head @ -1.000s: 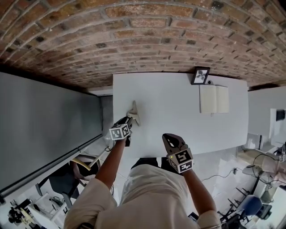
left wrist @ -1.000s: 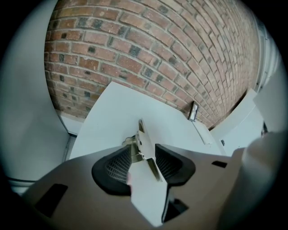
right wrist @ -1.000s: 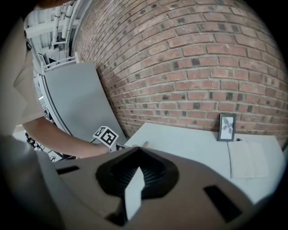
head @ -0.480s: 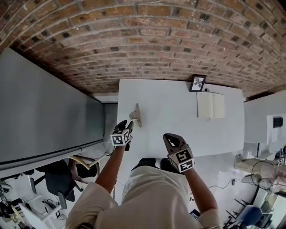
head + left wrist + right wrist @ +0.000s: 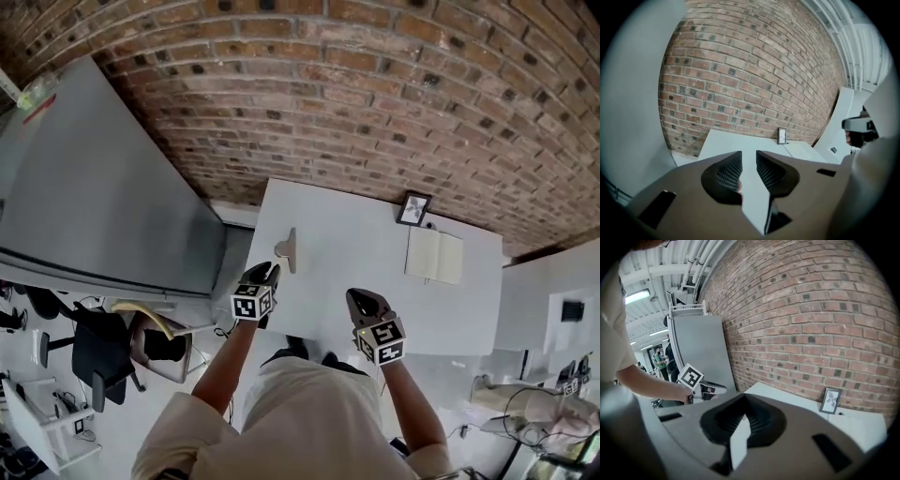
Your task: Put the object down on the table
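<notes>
A small beige object (image 5: 287,249) lies on the white table (image 5: 356,234) near its left edge. My left gripper (image 5: 266,275) hovers just short of it, toward me, and does not touch it. In the left gripper view, the left gripper (image 5: 748,157) shows a narrow gap with only the tabletop behind it; its jaws have just been closing with nothing between them. My right gripper (image 5: 362,302) hangs over the table's near edge with its jaw tips together and empty. The right gripper (image 5: 744,400) looks shut in its own view too, where the left gripper (image 5: 712,389) shows at the left.
A small framed picture (image 5: 413,208) stands at the table's far edge against the brick wall (image 5: 375,84), with an open notebook (image 5: 434,255) in front of it. A grey panel (image 5: 103,197) stands left of the table. Chairs (image 5: 159,342) and clutter sit lower left.
Both grippers have lifted off the table toward me. The left one has drawn back from the beige object, which stays lying where it was. The head view has tilted up toward the wall.
</notes>
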### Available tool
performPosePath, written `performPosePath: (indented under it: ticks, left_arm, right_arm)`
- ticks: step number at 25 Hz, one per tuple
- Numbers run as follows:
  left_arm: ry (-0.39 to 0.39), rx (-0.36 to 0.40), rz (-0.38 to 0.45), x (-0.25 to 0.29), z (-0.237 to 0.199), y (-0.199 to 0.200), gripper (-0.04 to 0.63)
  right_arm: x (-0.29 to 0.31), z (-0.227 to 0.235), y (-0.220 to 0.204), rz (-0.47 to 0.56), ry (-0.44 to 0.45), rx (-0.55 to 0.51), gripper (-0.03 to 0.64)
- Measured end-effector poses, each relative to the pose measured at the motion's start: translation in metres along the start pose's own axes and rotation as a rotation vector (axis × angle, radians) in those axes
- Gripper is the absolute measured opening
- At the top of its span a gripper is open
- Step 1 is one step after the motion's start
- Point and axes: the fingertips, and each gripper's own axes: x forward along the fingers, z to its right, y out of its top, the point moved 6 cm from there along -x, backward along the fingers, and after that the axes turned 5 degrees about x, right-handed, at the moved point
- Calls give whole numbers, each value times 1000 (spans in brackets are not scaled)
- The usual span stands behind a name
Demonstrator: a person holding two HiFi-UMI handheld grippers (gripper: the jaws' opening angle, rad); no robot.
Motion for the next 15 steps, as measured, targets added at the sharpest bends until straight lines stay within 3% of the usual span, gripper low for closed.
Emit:
performPosePath:
  ticks: [5, 15]
  left_arm:
    - [64, -6, 60, -41, 31, 1, 24]
    - [148, -22, 177, -133, 110, -7, -6]
  right_arm:
    - [-27, -1, -4, 15, 67, -37, 3]
    - [-89, -5, -22, 50, 186, -91, 3]
